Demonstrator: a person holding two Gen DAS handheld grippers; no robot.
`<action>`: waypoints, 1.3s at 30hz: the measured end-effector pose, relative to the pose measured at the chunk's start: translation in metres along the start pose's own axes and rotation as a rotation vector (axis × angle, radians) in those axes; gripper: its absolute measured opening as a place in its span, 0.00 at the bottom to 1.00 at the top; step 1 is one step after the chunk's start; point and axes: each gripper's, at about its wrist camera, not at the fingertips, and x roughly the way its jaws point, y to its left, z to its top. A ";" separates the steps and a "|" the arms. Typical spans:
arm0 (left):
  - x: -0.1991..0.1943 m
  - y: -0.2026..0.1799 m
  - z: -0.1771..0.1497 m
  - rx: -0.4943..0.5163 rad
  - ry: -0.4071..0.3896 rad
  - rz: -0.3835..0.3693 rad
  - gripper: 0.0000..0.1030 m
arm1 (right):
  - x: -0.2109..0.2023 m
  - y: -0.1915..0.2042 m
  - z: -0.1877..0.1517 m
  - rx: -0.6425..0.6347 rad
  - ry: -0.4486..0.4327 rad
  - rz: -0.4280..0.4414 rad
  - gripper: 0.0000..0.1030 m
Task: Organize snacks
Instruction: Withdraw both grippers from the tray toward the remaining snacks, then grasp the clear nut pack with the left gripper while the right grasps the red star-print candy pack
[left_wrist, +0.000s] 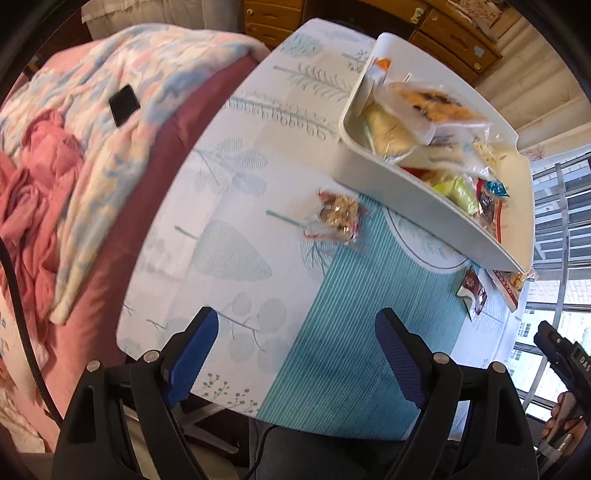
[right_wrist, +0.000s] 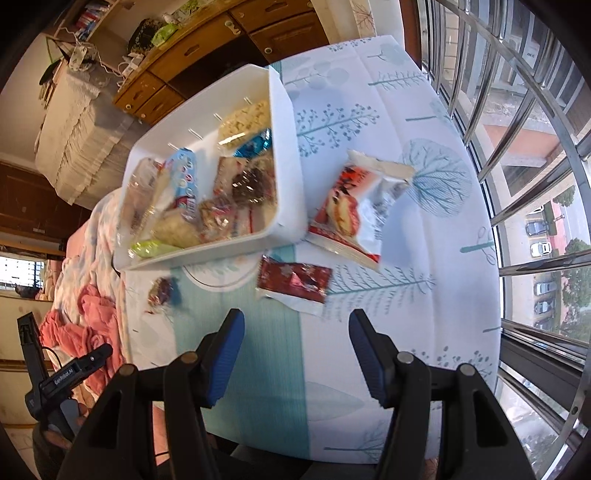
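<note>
A white bin (left_wrist: 369, 173) (right_wrist: 288, 177) full of wrapped snacks stands on the table. A small clear-wrapped snack (left_wrist: 338, 219) (right_wrist: 161, 291) lies on the cloth in front of it. A dark red packet (right_wrist: 293, 282) (left_wrist: 474, 291) and a large red and white bag (right_wrist: 354, 210) lie beside the bin. My left gripper (left_wrist: 297, 349) is open and empty, held above the table's near edge, short of the small snack. My right gripper (right_wrist: 295, 350) is open and empty, just short of the dark red packet.
The table (right_wrist: 424, 295) has a tree-print cloth with a teal striped patch. A bed with a pink and blue blanket (left_wrist: 122, 122) and a black phone (left_wrist: 123, 103) lies to the left. Window bars (right_wrist: 535, 147) run along the right. Wooden drawers (right_wrist: 207, 48) stand behind.
</note>
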 end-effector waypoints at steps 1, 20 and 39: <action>0.003 0.001 -0.001 -0.002 0.003 -0.016 0.84 | 0.001 -0.002 -0.001 -0.004 0.001 -0.001 0.58; 0.044 -0.034 0.025 0.246 -0.017 -0.079 0.84 | 0.035 0.016 -0.035 -0.253 -0.219 -0.103 0.58; 0.101 -0.038 0.078 0.203 -0.005 -0.130 0.84 | 0.104 0.048 -0.050 -0.435 -0.411 -0.211 0.58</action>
